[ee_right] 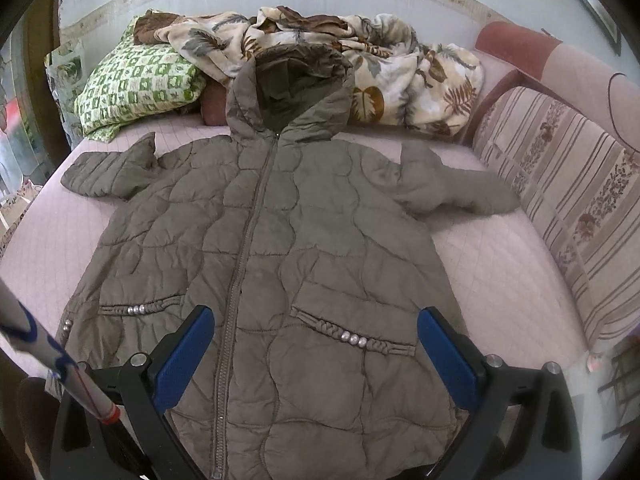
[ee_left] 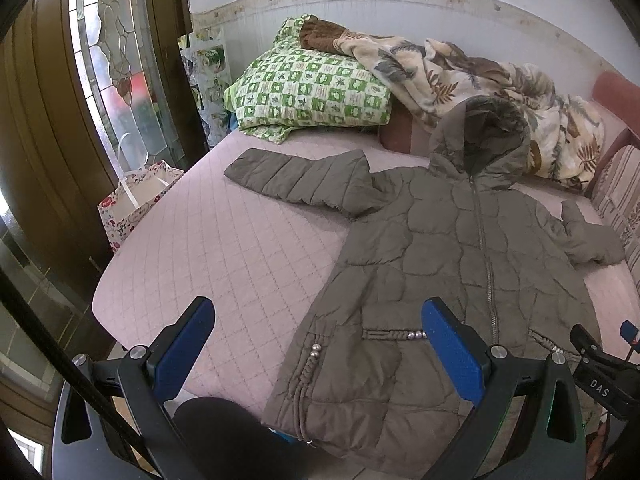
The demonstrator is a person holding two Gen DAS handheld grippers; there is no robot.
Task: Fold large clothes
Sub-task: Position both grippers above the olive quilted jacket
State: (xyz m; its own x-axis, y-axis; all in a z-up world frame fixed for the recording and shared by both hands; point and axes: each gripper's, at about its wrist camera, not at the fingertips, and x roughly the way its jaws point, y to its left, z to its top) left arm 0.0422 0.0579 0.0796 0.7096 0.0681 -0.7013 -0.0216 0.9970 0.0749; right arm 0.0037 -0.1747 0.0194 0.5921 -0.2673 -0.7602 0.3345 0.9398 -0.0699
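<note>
Left wrist view: left gripper (ee_left: 316,354) with blue pads spread wide and nothing between them, poised above the jacket's hem corner, one pad over bare mattress, the other over the jacket's pocket trim. Right wrist view: right gripper (ee_right: 314,356) likewise spread and empty, centred over the jacket's lower front, just beside the zip.

Quilted olive jacket (ee_right: 260,264) laid flat, front up and zipped, on the pink quilted mattress (ee_left: 224,248). Long axis running straight away from both grippers: hem nearest, hood (ee_right: 292,84) farthest, propped against the leaf-print blanket (ee_right: 400,68) behind the jacket. Sleeves thrown out sideways: left sleeve (ee_left: 296,178) toward the green checked pillow (ee_left: 312,88), right sleeve (ee_right: 452,192) toward the striped cushion (ee_right: 560,184).

Judged stage: nothing folded yet. Hem within reach of both grippers, sleeves well beyond. Left gripper nearer the jacket's left edge and sleeve, right gripper nearer the right. Likely first move: a sleeve or side panel drawn inward across the zip line.
</note>
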